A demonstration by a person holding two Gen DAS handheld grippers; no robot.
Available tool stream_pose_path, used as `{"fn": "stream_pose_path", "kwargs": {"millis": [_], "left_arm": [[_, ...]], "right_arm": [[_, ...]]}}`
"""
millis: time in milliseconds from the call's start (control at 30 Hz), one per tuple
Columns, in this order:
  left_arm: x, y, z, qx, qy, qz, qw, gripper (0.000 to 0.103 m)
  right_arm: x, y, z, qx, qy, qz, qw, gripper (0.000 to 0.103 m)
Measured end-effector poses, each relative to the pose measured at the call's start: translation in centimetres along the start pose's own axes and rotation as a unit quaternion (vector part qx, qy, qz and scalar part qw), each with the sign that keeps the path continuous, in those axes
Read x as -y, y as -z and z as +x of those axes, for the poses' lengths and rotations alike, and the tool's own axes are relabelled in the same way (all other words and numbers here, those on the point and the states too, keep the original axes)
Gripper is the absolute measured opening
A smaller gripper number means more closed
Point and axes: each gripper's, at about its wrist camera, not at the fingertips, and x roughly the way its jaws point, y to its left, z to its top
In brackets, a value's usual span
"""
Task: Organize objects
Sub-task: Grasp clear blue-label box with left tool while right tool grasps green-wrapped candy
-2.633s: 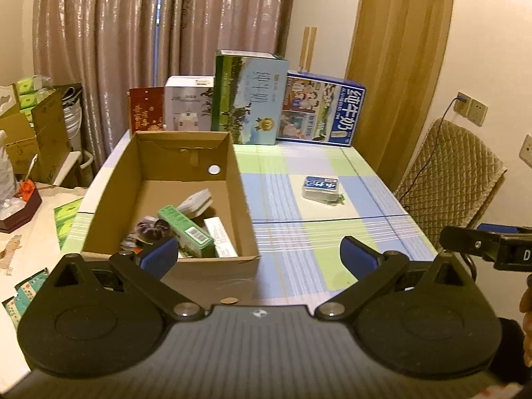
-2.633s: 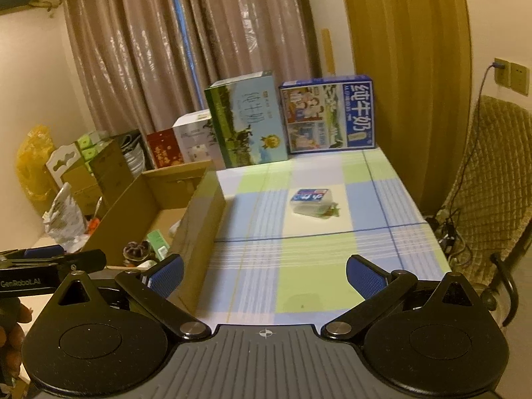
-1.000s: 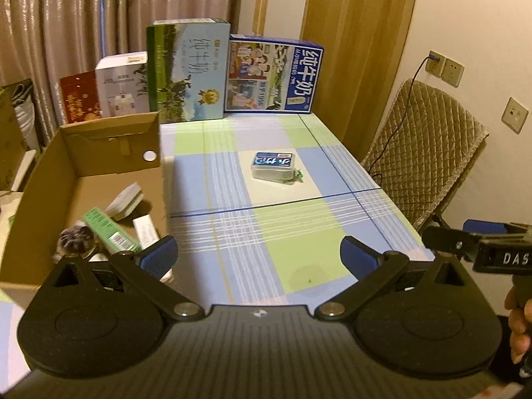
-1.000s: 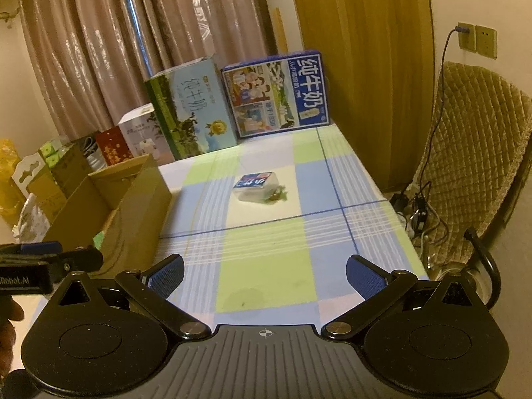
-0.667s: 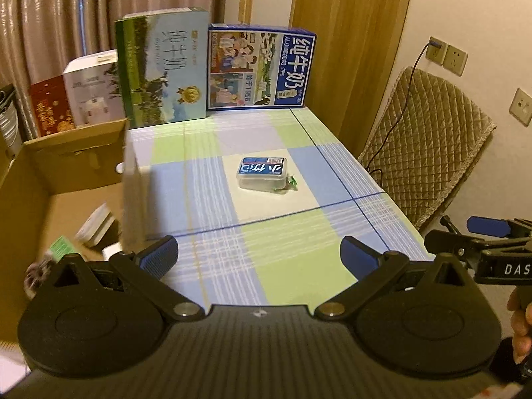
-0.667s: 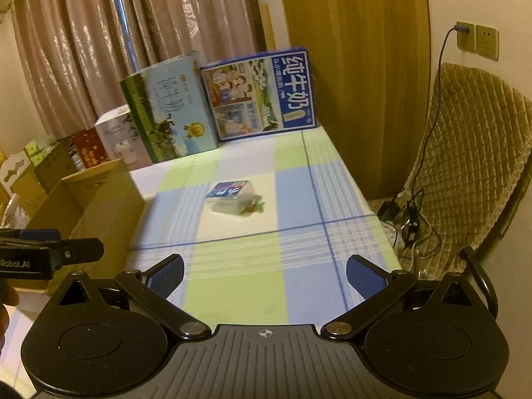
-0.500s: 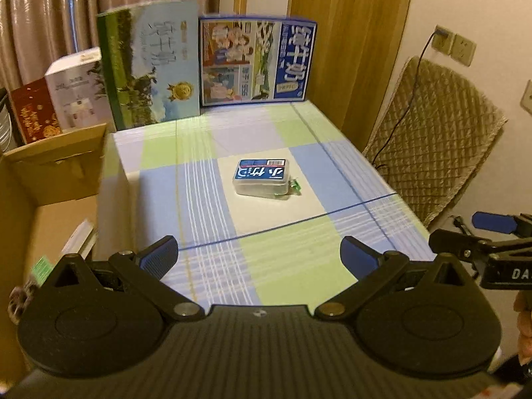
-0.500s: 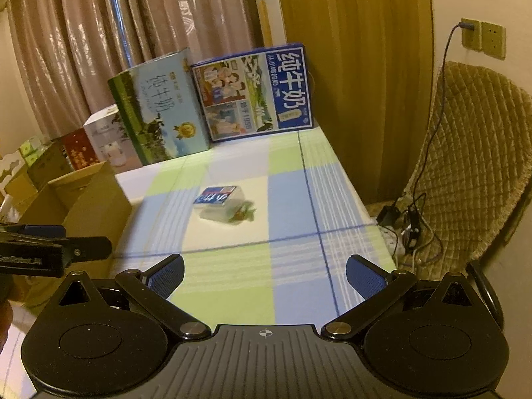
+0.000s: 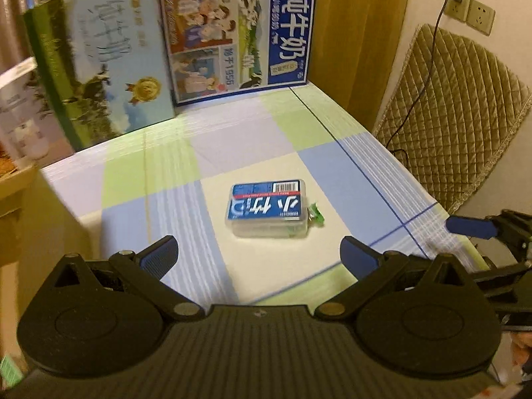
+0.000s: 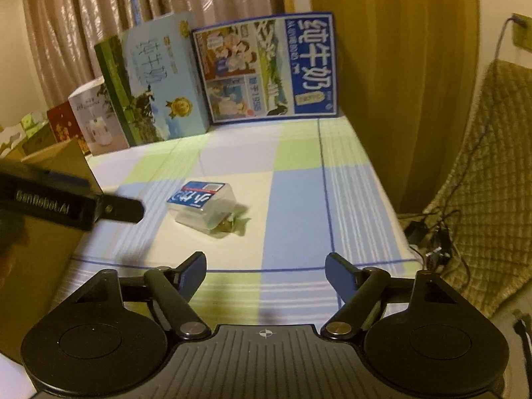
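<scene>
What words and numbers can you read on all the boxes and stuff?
"纯牛奶" on the blue milk carton, with "1956" below.
"纯牛奶" on the green milk carton, blurred.
"GenRobot.AI" on the left claw's side, seen in the right wrist view.
Large white characters on the small clear box's blue label; I cannot read them surely. Its barcode and small print are too small.
The white box's print is too blurred.

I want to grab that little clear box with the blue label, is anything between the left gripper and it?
Nothing visible. Only bare tablecloth lies between the open left gripper and the small clear box.
</scene>
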Motion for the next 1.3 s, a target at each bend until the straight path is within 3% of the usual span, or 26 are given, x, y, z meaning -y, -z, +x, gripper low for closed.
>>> {"fn": "stream_pose_path", "kwargs": {"millis": [267, 400, 567, 733, 800, 900, 1033, 1167, 1300], "left_arm": [[-0.6, -1.9, 5.9, -0.025, 0.026, 0.016, 0.9992, 0.102], [-0.7, -2.4, 8.3, -0.041, 0.045, 0.011, 0.998, 0.095], [-1.0, -2.6, 10.8, -0.056, 0.055, 0.007, 0.9969, 0.095], [-1.6, -2.6, 11.5, -0.061, 0.065, -0.005, 0.996, 0.084], [-2.0, -2.6, 11.1, -0.065, 0.058, -0.018, 0.996, 0.084], [-2.3, -1.9, 9.4, -0.06, 0.01, -0.023, 0.9979, 0.084], [-3.0, -0.5, 7.6, -0.065, -0.023, -0.04, 0.9968, 0.084], [-3.6, 0.4, 7.4, -0.075, -0.034, -0.043, 0.9957, 0.084], [-3.6, 1.2, 7.7, -0.085, -0.029, -0.036, 0.9953, 0.084]], "right_arm": [[-0.1, 0.1, 4.3, -0.01, -0.009, -0.05, 0.999, 0.073], [0.0, 0.1, 5.6, -0.015, -0.011, -0.059, 0.998, 0.073], [0.0, 0.3, 6.8, -0.016, -0.016, -0.069, 0.997, 0.073], [-0.1, 0.3, 7.8, -0.015, -0.024, -0.075, 0.997, 0.073], [-0.4, 0.2, 8.1, -0.015, -0.028, -0.08, 0.996, 0.073], [-0.9, -0.2, 8.7, -0.011, -0.034, -0.087, 0.996, 0.072], [-1.8, -0.8, 10.0, -0.008, -0.039, -0.097, 0.994, 0.072], [-2.5, -1.0, 11.5, -0.01, -0.047, -0.109, 0.993, 0.062], [-3.3, -0.7, 12.9, -0.006, -0.034, -0.161, 0.986, 0.059]]}}
